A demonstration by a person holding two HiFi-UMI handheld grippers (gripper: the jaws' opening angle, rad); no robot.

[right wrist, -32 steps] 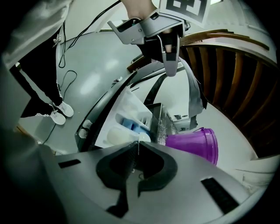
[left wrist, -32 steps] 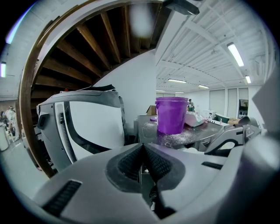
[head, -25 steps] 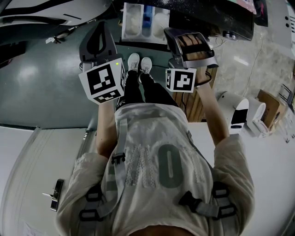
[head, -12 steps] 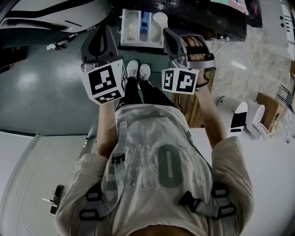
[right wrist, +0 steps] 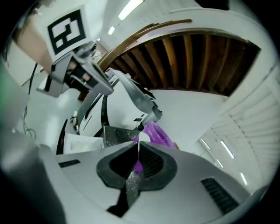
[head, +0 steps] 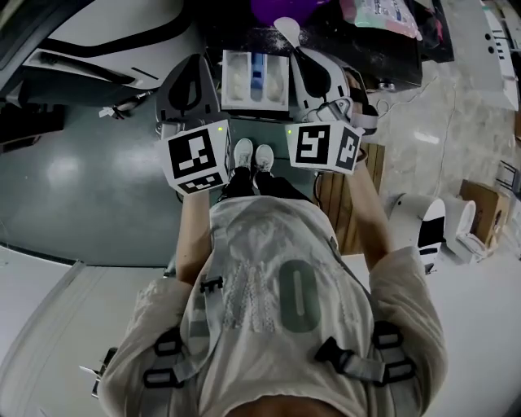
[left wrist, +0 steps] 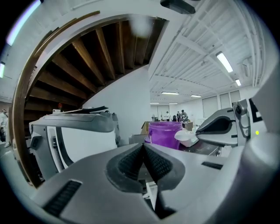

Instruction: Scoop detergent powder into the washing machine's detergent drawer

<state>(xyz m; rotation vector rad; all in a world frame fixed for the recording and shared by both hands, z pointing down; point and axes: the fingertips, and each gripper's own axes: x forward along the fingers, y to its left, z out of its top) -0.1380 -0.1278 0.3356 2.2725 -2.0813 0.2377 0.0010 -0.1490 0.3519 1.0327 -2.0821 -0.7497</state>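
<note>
**Two grippers held over the open detergent drawer, scoop in the right**

- Person, seen from above: pale T-shirt with grey harness straps, both forearms stretched forward; white shoes on a grey-green floor.
- Left gripper: held to the left of the drawer, marker cube nearest the body. Jaws together, pads meeting, nothing between them in the left gripper view.
- Right gripper: held at the drawer's right edge, level with the left one. Jaws clamped on the thin flat handle of the scoop, which runs edge-on between the pads and is speckled with powder.
- Detergent drawer: pulled open between the two grippers, just beyond the shoes. Three compartments: white powder in the left one, a blue insert in the middle, a pale right one.
- Scoop: white bowl beyond the drawer's far right corner, ahead of the right gripper's jaws. Its contents cannot be made out.
- Purple bucket: furthest item, just behind the scoop bowl; in the left gripper view the bowl overlaps the bucket's right side.
- Washing machine: white and grey body at the left of the left gripper view.
</note>
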